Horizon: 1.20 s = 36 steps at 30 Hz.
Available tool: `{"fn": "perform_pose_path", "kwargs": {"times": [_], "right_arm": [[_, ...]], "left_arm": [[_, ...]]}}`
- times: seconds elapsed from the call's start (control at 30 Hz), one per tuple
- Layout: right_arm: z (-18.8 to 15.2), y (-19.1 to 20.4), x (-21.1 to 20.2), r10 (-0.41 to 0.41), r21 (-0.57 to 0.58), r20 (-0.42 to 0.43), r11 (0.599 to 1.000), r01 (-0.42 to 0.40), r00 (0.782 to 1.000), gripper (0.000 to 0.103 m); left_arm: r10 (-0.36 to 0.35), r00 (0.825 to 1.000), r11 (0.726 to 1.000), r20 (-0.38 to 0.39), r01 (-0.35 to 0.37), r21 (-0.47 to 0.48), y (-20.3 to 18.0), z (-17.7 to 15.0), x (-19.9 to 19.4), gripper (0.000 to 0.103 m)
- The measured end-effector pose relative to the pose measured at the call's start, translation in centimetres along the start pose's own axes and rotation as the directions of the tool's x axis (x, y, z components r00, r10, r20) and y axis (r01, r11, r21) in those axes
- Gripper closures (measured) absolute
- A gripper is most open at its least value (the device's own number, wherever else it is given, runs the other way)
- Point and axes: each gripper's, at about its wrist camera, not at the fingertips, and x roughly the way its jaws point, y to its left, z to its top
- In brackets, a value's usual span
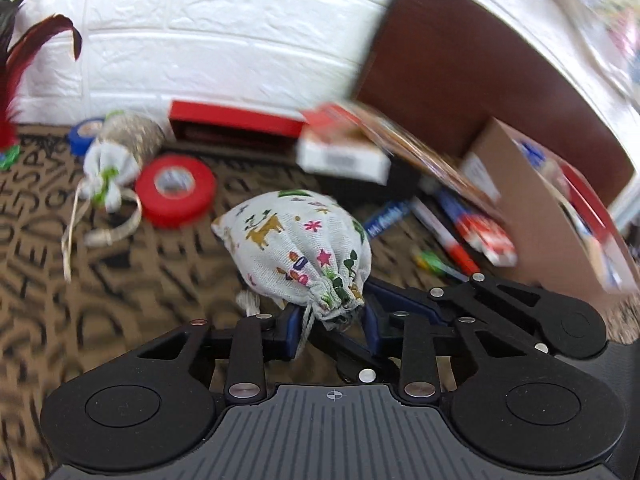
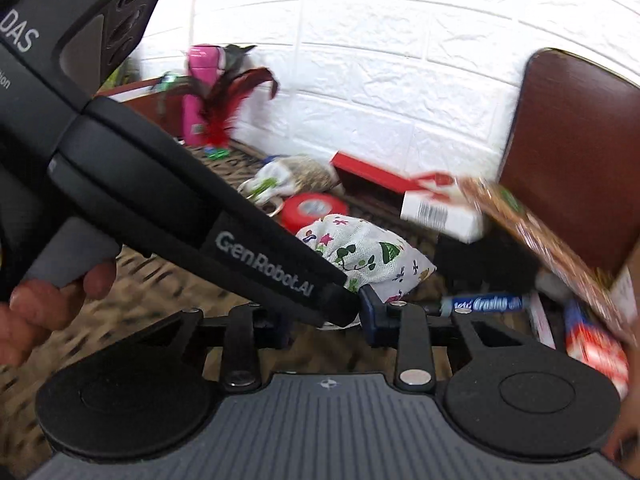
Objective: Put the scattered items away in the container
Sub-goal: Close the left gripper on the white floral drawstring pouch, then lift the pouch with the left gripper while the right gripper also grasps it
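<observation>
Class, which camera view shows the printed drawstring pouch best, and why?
The left wrist view: the printed drawstring pouch is whole, its gathered neck clamped in the left tongs. In the right wrist view, the pouch is partly hidden behind the left gripper's body.

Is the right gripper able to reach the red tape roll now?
Probably not directly: the left gripper and its printed drawstring pouch lie across the path to the red tape roll.

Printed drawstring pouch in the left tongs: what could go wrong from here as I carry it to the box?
1. The left tongs pinch only the gathered neck of the printed pouch, so its hanging body could slip out.
2. Its loose drawstring dangles by the tongs and might snag.
3. The right tongs sit close behind the left tool, so the two could collide near the cardboard box.
</observation>
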Motion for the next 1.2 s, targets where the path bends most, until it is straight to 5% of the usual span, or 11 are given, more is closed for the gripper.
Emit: {"fn": "perform_pose_path", "kwargs": {"times": [0.3,0.47,0.53,0.6,0.8,1.03,1.2], "right_arm": [[-7.9,4.4,-11.6,0.034,0.128,-0.114,0.992,-0.019,0.993,0.064],[-11.3,5.1,-15.1,0.069,0.219,-0.172,0.975,-0.030,0.983,0.064],[-11.9,4.9,-15.7,0.081,0.243,-0.182,0.969,-0.035,0.980,0.050],[-11.6,4.9,-16.4,0.034,0.219,-0.167,0.976,0.003,0.985,0.036],[-9.3,3.6,-16.3,-0.003,0.217,-0.073,0.976,0.019,0.997,0.026],[-7.7,2.1,-12.7,0.019,0.295,-0.091,0.956,0.009,0.996,0.022],[-7.1,1.0,-10.5,0.038,0.317,-0.105,0.948,-0.003,0.994,0.022]], "left_arm": [[-0.088,0.991,0.996,-0.096,0.090,0.008,-7.0,-12.9,-4.7,0.065],[-0.129,0.981,0.991,-0.148,0.132,0.007,-9.1,-17.0,-5.5,0.054],[-0.087,0.990,0.996,-0.115,0.089,0.014,-9.2,-17.1,-6.5,0.030],[-0.055,0.997,0.998,-0.049,0.055,0.002,-9.1,-16.6,-8.1,0.020],[0.015,0.997,0.999,0.079,-0.011,-0.049,-8.1,-13.5,-9.6,0.014],[0.125,0.992,0.991,0.035,-0.123,-0.059,-6.1,-10.7,-4.9,0.010],[0.014,1.000,0.988,-0.019,-0.017,-0.151,-3.9,-9.7,-3.3,0.010]]}}
